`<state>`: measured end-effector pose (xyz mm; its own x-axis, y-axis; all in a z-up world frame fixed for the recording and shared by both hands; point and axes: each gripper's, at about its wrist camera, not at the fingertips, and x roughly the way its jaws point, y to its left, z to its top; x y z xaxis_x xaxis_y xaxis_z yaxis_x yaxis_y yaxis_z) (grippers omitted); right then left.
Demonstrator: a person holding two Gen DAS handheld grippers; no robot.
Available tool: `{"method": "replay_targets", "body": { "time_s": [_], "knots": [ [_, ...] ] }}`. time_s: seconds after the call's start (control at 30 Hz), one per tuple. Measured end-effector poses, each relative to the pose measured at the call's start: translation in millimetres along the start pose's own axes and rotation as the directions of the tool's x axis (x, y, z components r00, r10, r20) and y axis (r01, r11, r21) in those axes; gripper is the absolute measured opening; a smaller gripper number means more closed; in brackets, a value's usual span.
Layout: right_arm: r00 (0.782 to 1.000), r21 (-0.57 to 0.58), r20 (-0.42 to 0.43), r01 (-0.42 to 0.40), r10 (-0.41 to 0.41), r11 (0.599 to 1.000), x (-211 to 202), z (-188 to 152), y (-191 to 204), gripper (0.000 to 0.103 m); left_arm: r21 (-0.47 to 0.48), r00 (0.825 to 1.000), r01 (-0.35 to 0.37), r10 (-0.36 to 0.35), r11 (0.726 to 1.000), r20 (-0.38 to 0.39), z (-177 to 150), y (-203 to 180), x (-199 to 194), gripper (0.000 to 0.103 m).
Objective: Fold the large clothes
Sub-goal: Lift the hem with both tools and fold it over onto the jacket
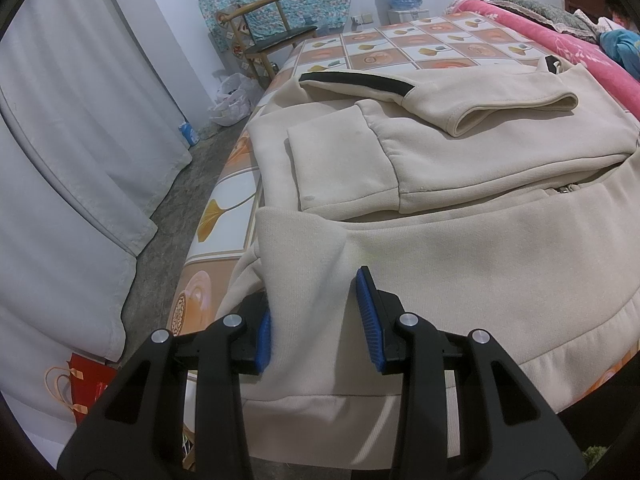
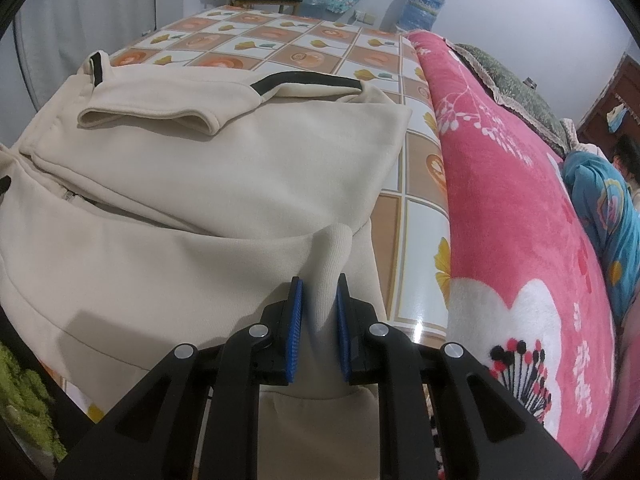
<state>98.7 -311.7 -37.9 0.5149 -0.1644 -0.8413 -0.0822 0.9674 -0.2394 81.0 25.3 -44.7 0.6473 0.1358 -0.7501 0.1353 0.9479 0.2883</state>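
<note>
I am pinching the hem corners of a cream zip hoodie (image 1: 440, 240) lying ahead on the tiled-pattern table (image 1: 432, 40): left gripper (image 1: 316, 320) holding a thick fold, right gripper (image 2: 319, 320) clamping a narrow ridge. To fold cleanly, I should be lifting both corners level and carrying them forward over the sleeves together.

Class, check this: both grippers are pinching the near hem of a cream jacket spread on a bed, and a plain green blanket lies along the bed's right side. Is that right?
Not quite. The blanket is pink with white flowers, not plain green, as the right wrist view shows. The rest holds: the left gripper and right gripper both pinch the hem of the cream jacket on the bed.
</note>
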Motion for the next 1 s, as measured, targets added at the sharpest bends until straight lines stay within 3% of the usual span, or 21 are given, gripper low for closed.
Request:
{"method": "replay_targets", "body": {
  "time_s": [0.17, 0.23, 0.37, 0.53, 0.63, 0.77, 0.9, 1.0],
  "knots": [
    [1.000, -0.004, 0.025, 0.011, -0.011, 1.000, -5.7, -3.4, -0.1, 0.010, -0.004, 1.000, 0.002, -0.002, 1.000, 0.004, -0.8, 1.5, -0.5, 0.034],
    [0.999, 0.003, 0.050, 0.013, -0.013, 1.000, -15.1, -5.8, -0.9, 0.007, -0.012, 1.000, 0.001, -0.001, 1.000, 0.010, -2.1, 4.8, -2.9, 0.016],
    [0.994, 0.035, 0.105, 0.009, -0.012, 0.999, -41.6, -13.9, -5.7, 0.007, -0.058, 0.995, 0.055, -0.049, 0.997, 0.092, -9.7, 19.8, -27.8, 0.007],
    [0.978, 0.094, 0.207, -0.015, -0.005, 0.996, -92.3, -32.8, -14.4, 0.006, -0.089, 0.962, 0.131, -0.105, 0.987, 0.250, -28.1, 42.2, -86.8, 0.005],
    [0.964, 0.112, 0.267, -0.025, -0.006, 0.993, -116.8, -32.0, -17.1, 0.006, -0.106, 0.933, 0.174, -0.130, 0.979, 0.335, -27.1, 54.8, -117.5, 0.005],
    [0.936, 0.111, 0.353, -0.040, -0.002, 0.993, -135.4, -9.0, -22.3, 0.006, -0.138, 0.898, 0.225, -0.151, 0.964, 0.413, 0.2, 70.6, -127.1, 0.005],
    [0.916, 0.101, 0.402, -0.025, -0.018, 0.995, -128.5, 27.9, -30.3, 0.006, -0.158, 0.888, 0.230, -0.141, 0.960, 0.438, 33.2, 78.1, -108.9, 0.005],
    [0.908, 0.100, 0.419, -0.037, -0.009, 0.994, -111.6, 69.3, -41.6, 0.006, -0.161, 0.891, 0.228, -0.139, 0.960, 0.432, 66.5, 83.2, -84.7, 0.005]
  ]
}}
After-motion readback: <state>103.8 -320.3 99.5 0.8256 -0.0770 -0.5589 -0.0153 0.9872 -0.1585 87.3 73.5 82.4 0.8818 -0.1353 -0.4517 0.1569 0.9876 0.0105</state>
